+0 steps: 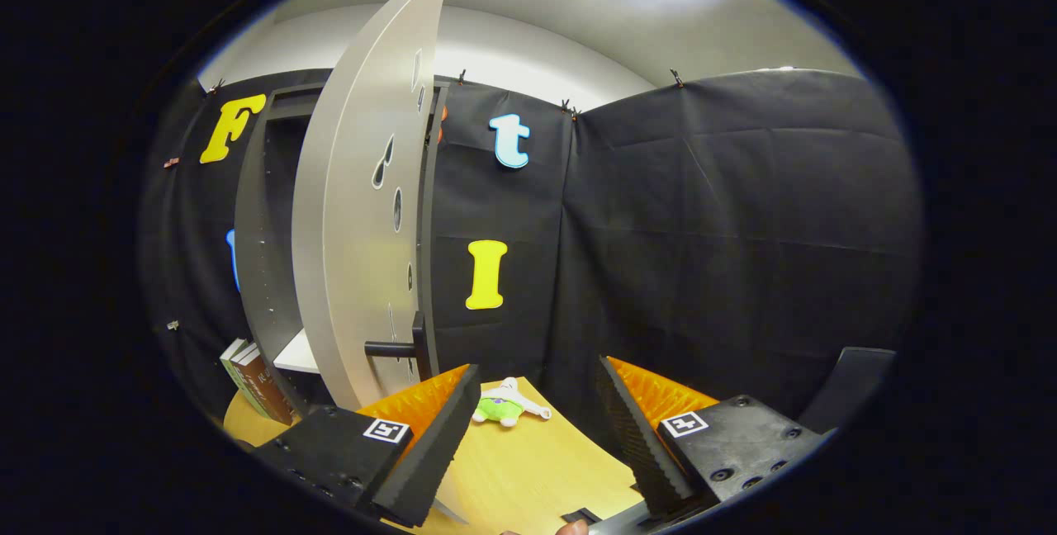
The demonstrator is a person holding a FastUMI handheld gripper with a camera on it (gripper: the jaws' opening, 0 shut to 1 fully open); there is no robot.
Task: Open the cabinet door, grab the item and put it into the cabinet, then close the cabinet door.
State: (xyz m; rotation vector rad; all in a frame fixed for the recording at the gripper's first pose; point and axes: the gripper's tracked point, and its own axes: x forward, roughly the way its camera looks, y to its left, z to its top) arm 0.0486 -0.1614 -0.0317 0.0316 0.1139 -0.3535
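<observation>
Standing swung out from the tall dark-framed cabinet (272, 254), the pale grey cabinet door (355, 213) was already open, leaving the way in clear; its black bar handle (400, 347) projected just beyond the left finger of the gripper (533, 436). The gripper's 2 fingers were spread wide apart with nothing between them, which suited a reach toward something not yet held. Straight ahead of that gap, on the light wooden table (528, 469), lay the small soft toy with a green body and white limbs (504, 408). It sat close to the foot of the open door and apart from both fingers, so no contact had been made.

Inside the cabinet a white shelf (296, 353) showed low down behind the door's edge, and that looked like the likely resting place for the toy, though how much room it offered could not be told. 2 upright books (252, 386) leaned at the cabinet's left, well clear of the path.

By my reading, the opening step was done and the grab was the step in hand. The toy looked light and squashy, so the fingers would probably need to close around its body, not a limb. The open door stood near the line of approach, and the left finger could brush its handle.
</observation>
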